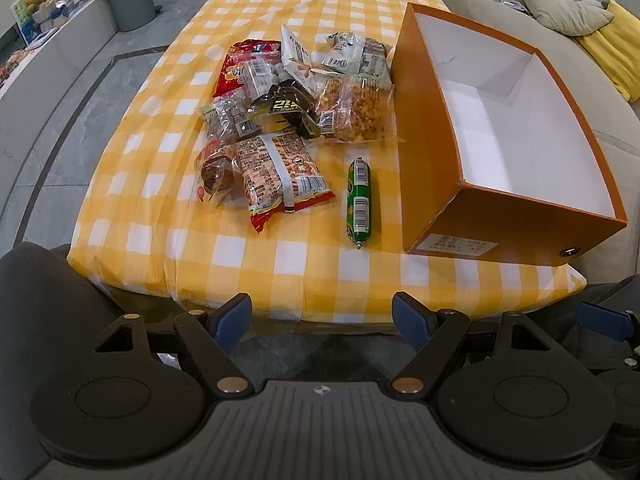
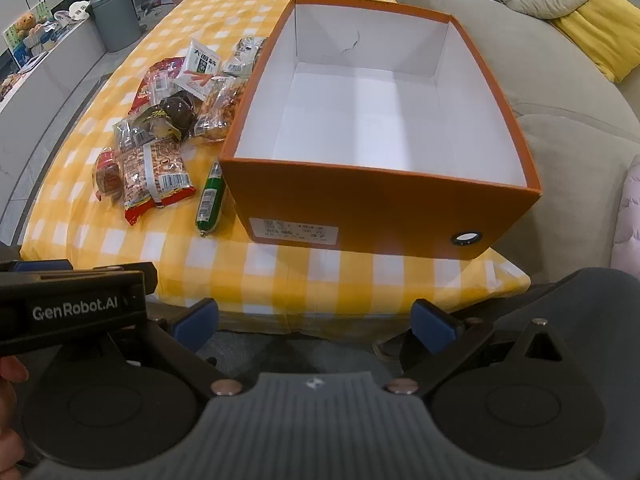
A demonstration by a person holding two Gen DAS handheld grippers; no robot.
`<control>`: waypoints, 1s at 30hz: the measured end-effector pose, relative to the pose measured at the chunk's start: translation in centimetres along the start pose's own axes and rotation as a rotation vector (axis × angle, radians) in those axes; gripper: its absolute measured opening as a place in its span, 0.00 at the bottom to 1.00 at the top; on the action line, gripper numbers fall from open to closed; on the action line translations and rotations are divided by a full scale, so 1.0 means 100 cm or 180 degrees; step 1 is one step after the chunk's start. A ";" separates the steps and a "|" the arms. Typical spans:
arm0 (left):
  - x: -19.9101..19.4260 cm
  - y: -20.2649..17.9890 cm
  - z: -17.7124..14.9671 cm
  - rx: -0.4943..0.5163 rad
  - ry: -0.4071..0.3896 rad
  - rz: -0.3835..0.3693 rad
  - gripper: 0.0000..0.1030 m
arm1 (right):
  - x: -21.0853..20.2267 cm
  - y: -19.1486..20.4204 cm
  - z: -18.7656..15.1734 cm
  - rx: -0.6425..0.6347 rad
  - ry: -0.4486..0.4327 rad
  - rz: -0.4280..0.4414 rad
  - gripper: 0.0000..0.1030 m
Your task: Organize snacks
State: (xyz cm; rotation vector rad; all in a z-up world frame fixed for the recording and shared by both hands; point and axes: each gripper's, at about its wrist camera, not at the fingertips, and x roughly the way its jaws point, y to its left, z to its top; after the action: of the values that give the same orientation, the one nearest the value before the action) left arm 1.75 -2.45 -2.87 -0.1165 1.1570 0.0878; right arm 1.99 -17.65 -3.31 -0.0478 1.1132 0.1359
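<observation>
The left gripper [image 1: 322, 318] is held with its blue-padded jaws spread wide and nothing between them, short of the near edge of the table; the right gripper [image 2: 314, 326] is likewise spread apart and holds nothing.

At the far left of the snack pile, a clear wrapper with a dark brown cake [image 1: 216, 176] is seen on the yellow-and-white checked tablecloth [image 1: 280, 256]. Just beside it, touching, a red-edged peanut packet [image 1: 280, 176] is laid with its barcode facing up. Behind these, a clear bag of dark seeds [image 1: 228, 120], a red bag [image 1: 236, 64] and a black-and-yellow wrapper [image 1: 286, 110] are heaped together, overlapping. A white sachet with green print [image 2: 199, 68] is propped on top of the heap. Further right, a clear bag of golden-brown crispy pieces [image 1: 352, 110] is laid against a pale green-printed packet [image 1: 360, 58].

Apart from the pile, a green sausage stick [image 1: 359, 198] is laid lengthwise, barcode up, between the packets and the box.

On the right, an orange box [image 2: 380, 208] with a white interior is stood open, a white label and a metal eyelet on its near wall. A grey sofa [image 2: 560, 92] with a yellow cushion [image 2: 592, 36] is seen beyond.
</observation>
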 end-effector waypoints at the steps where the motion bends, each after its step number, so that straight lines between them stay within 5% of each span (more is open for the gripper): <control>1: 0.000 0.000 0.000 0.0005 0.0006 0.0002 0.91 | 0.000 0.000 0.000 0.0000 0.0001 0.0000 0.97; 9: 0.001 0.007 0.001 -0.0053 0.0038 -0.0025 0.91 | 0.001 0.004 -0.001 0.0002 0.0044 0.0014 0.97; 17: -0.012 0.036 0.009 -0.0144 -0.0131 -0.0111 0.89 | -0.014 0.016 0.003 -0.0226 -0.0405 0.0090 0.97; 23: -0.011 0.072 0.017 -0.0371 -0.0108 -0.0211 0.89 | -0.021 0.020 0.014 -0.0515 -0.0444 0.0055 0.97; 30: -0.004 0.108 0.022 -0.0598 -0.0181 -0.0194 0.89 | -0.036 0.040 0.022 -0.0747 -0.0775 0.0459 0.97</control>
State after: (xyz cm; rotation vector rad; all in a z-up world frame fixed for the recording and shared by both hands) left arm 2.18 8.57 -2.12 -0.3135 1.0861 0.1448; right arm 1.86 -13.74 1.05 -0.1566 0.8528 0.3914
